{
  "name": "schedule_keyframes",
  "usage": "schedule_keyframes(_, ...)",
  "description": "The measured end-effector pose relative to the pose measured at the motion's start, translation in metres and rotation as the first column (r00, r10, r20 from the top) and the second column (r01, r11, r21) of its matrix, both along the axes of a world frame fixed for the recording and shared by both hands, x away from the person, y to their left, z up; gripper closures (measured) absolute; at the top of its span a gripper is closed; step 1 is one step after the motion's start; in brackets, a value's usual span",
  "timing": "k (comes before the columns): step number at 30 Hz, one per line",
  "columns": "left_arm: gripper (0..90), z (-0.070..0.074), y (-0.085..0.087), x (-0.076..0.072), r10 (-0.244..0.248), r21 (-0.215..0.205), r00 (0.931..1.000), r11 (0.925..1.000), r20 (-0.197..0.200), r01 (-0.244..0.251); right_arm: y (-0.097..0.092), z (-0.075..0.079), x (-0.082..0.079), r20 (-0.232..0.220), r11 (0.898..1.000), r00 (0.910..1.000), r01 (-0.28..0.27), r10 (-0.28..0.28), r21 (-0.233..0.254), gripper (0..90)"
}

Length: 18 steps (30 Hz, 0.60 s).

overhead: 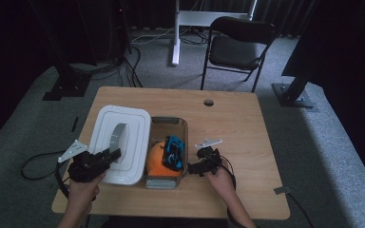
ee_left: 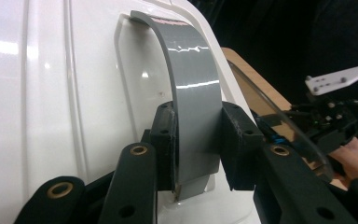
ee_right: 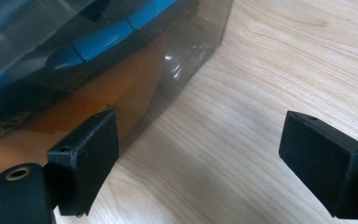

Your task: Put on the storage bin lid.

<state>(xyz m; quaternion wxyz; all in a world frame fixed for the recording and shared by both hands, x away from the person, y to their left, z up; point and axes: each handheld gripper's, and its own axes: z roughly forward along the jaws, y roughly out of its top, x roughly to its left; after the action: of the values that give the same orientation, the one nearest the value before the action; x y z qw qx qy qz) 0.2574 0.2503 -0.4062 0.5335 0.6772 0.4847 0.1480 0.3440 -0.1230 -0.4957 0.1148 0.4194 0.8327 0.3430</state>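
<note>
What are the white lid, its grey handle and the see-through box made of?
White lid: probably glossy hard plastic; it shines with bright reflections. Grey handle: looks like smooth, bendy plastic, curved in an arch. Box: likely clear smoky plastic; the toys show through its wall.

High view dim, room black at edges, soft overall. Glare streaks on white lid [ee_left: 51, 93] and grey handle [ee_left: 193, 88]. Right gripper view brighter; near jaws slightly blurred.
</note>
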Motion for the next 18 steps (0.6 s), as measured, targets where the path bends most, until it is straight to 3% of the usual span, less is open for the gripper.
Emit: schedule_keyframes(18,69.6,0.007,-0.019,0.008,-0.067,-0.004,0.9977,0.9977,0.006,0.067,0.032,0.000,-0.005,0.053,0.999,0.9981,-0.029,0.030,-0.023,11.4)
